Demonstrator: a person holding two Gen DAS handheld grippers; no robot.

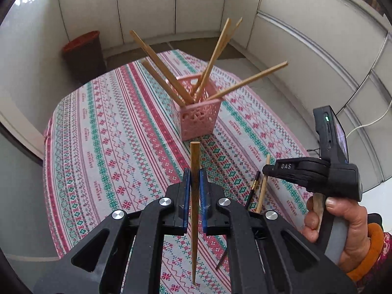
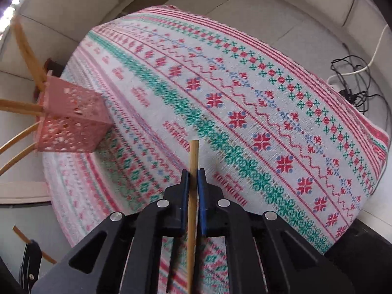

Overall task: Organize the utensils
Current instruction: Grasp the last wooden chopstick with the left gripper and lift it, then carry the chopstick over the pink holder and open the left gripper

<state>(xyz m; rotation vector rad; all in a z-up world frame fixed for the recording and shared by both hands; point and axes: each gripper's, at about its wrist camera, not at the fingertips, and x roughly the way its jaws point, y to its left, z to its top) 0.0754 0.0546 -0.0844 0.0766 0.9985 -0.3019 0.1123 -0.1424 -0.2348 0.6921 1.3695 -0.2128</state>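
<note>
A pink perforated basket (image 1: 198, 116) stands on the patterned tablecloth (image 1: 110, 147) and holds several wooden chopsticks (image 1: 213, 58) that fan outward. My left gripper (image 1: 195, 174) is shut on a wooden chopstick (image 1: 195, 203), held upright above the cloth just short of the basket. My right gripper (image 2: 193, 175) is shut on another wooden chopstick (image 2: 192, 208); it also shows in the left wrist view (image 1: 265, 171) at the right. In the right wrist view the basket (image 2: 71, 120) lies far left. A dark chopstick (image 1: 253, 191) shows beside the right gripper's one.
A dark bin with a red liner (image 1: 84, 54) stands on the floor beyond the table. White cabinets (image 1: 147, 7) line the back. Cables and a power strip (image 2: 348, 83) lie on the floor past the table's right edge.
</note>
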